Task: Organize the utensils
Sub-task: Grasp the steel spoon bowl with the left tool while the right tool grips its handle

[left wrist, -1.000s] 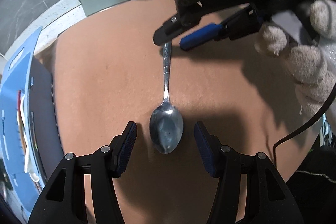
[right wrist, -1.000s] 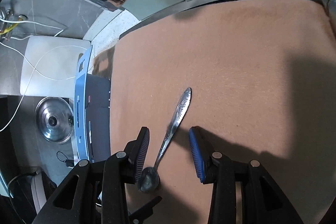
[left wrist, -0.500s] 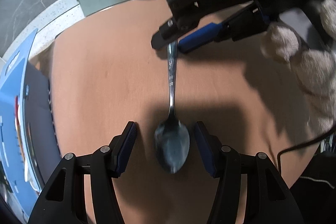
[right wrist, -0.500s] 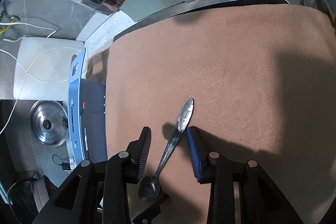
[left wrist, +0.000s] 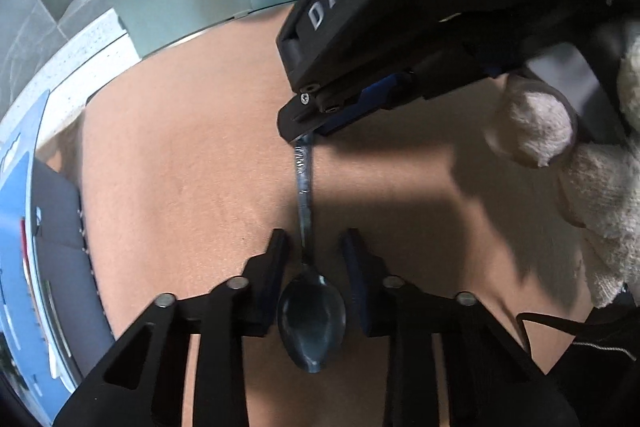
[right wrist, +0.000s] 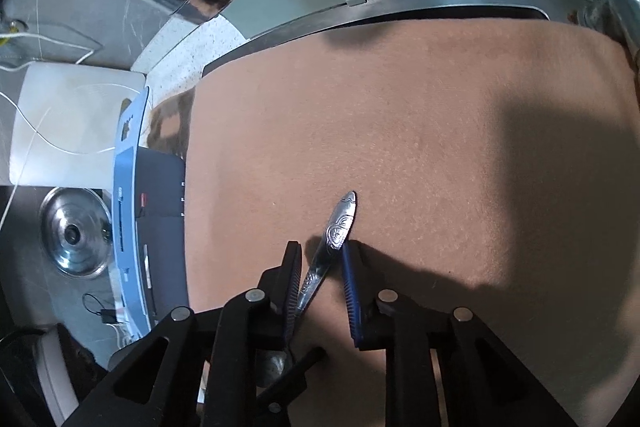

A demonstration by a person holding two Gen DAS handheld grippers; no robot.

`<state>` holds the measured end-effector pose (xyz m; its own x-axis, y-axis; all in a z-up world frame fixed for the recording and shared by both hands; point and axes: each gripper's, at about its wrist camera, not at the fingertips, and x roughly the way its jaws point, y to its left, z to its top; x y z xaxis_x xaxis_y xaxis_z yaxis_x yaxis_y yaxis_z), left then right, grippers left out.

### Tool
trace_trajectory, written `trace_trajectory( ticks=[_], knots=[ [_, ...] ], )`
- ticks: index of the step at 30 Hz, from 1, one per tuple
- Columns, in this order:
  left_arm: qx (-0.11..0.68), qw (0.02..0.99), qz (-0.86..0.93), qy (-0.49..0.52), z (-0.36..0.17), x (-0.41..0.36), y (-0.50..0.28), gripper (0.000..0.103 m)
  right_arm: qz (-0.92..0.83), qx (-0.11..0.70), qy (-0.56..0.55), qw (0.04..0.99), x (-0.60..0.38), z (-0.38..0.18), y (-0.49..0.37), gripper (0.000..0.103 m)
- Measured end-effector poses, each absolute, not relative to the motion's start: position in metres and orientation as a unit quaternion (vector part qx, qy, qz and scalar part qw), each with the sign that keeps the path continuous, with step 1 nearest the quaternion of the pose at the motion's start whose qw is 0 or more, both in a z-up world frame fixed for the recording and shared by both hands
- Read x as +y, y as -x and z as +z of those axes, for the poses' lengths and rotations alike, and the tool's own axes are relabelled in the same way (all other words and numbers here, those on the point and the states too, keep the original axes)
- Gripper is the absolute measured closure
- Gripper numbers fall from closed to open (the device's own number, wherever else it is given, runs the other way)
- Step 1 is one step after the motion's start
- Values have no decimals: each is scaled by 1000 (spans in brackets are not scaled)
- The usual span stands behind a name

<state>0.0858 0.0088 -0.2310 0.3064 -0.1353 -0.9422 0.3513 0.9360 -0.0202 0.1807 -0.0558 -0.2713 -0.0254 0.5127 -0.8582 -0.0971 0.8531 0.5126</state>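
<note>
Both grippers' fingers have just been closing on the spoon (left wrist: pixel 310 311) — left gripper (left wrist: pixel 313 255) narrow around its neck, right gripper (right wrist: pixel 322 267) pinching the handle.

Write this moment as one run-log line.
left tool: closing, astride spoon neck, gaps show | right tool: closing, pinching handle | spoon: on brown cloth

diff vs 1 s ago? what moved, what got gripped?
Both grippers' jaws have just been closing. The left gripper has narrowed around the spoon at its neck; whether the pads touch it I can't tell. The right gripper has pinched the handle, which lies slantwise across both pads. The spoon's handle end swung a bit right in the left view. The brown mat and blue organizer stay put.
</note>
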Motion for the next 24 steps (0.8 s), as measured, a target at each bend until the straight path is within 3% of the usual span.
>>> trace_trajectory(
  ticks=[3, 6, 14, 24],
  knots=[
    [568, 805, -150, -82, -229, 11, -83, 92, 223, 679, -176, 677, -64, -275, -181, 95],
    [570, 805, -151, -67, -229, 17, -84, 96, 224, 676, -190, 676, -67, -276, -180, 96],
    [568, 806, -154, -60, -229, 19, -84, 97, 242, 683, -242, 645, -74, -284, -179, 91],
    [560, 812, -159, -38, -223, 16, -72, 97, 241, 680, -166, 673, -53, -272, -178, 86]
  ],
)
